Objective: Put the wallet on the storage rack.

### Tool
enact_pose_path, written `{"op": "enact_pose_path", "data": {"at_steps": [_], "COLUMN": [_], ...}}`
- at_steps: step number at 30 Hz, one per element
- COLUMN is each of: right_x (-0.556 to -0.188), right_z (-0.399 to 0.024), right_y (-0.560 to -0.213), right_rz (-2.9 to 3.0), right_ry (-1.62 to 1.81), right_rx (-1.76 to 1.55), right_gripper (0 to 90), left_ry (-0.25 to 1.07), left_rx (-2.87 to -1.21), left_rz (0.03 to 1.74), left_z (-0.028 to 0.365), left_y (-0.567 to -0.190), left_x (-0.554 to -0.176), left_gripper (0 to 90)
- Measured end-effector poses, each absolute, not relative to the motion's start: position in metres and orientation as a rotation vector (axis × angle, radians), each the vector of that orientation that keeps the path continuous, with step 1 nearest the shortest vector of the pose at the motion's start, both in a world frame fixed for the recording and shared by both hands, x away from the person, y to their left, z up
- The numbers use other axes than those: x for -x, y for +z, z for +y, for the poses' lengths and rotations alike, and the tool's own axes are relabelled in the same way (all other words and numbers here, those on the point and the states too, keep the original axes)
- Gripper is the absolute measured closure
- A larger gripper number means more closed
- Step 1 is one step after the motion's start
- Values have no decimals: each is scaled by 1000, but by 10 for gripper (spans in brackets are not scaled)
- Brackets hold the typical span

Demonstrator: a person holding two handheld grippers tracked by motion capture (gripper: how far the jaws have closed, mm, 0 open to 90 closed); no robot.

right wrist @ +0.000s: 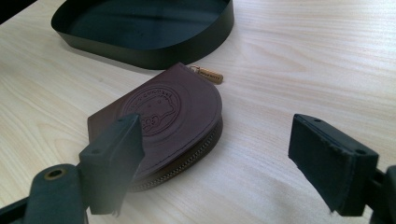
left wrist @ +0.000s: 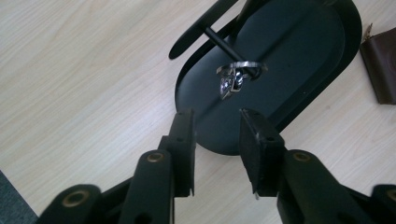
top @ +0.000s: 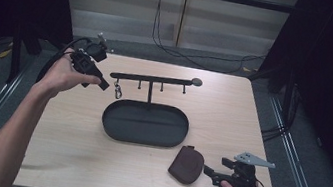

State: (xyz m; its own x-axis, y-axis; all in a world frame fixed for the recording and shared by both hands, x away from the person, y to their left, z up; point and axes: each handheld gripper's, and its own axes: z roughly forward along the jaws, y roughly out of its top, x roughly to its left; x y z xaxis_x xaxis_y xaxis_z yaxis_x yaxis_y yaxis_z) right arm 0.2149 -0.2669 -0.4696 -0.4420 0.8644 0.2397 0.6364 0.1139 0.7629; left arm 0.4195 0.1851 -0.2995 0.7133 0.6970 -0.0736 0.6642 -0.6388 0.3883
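From above, the left tongs hover beside the rack's end hook, where a keyring hangs over the black tray. Left gripper view: jaws apart, keyring just ahead, likely released. Right gripper view: right tongs spread wide around the brown pouch on the desk, seemingly lining up a grasp.

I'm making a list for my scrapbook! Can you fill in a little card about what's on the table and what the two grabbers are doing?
table: light wood
tray: black oval, with a hook rack rising from it
on the rack: metal key ring, hanging from a peg
pouch: brown zip pouch, flat on the table beside the tray
left gripper: above the tray's end, jaws apart, holding nothing
right gripper: low by the pouch, jaws wide apart, holding nothing
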Motion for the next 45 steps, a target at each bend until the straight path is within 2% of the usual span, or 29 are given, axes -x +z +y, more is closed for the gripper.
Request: {"op": "enact_pose_path", "data": {"at_steps": [6,10,13,15,20,23,28,34,39,45], "right_x": [-216,-216,-218,-220,-219,-218,-218,-218,-217,-217], "right_z": [-266,-267,-266,-266,-265,-265,-266,-267,-266,-268], "right_y": [-470,-470,-470,-471,-470,-470,-470,-469,-469,-468], "right_rz": [2130,2129,2132,2137,2139,2142,2148,2132,2137,2116], "right_ry": [1231,1232,1232,1228,1227,1228,1227,1253,1262,1263], "right_rx": [-1480,-1486,-1490,-1494,-1488,-1488,-1485,-1481,-1479,-1504], "right_gripper": [177,178,180,181,181,181,181,175,169,199], "left_ry": [122,146,160,164,185,173,181,238,282,340], "left_rx": [-2472,-2429,-2401,-2388,-2344,-2303,-2232,-2219,-2149,-2061], "left_rz": [1066,1066,1051,1041,1057,1064,1062,997,1088,1084], "left_z": [197,203,208,210,215,219,228,238,250,261], "left_y": [-307,-313,-317,-320,-327,-333,-334,-343,-365,-381], "left_x": [-409,-399,-392,-387,-374,-366,-351,-332,-323,-305], "left_gripper": [616,550,442,432,322,326,171,170,175,175]}}
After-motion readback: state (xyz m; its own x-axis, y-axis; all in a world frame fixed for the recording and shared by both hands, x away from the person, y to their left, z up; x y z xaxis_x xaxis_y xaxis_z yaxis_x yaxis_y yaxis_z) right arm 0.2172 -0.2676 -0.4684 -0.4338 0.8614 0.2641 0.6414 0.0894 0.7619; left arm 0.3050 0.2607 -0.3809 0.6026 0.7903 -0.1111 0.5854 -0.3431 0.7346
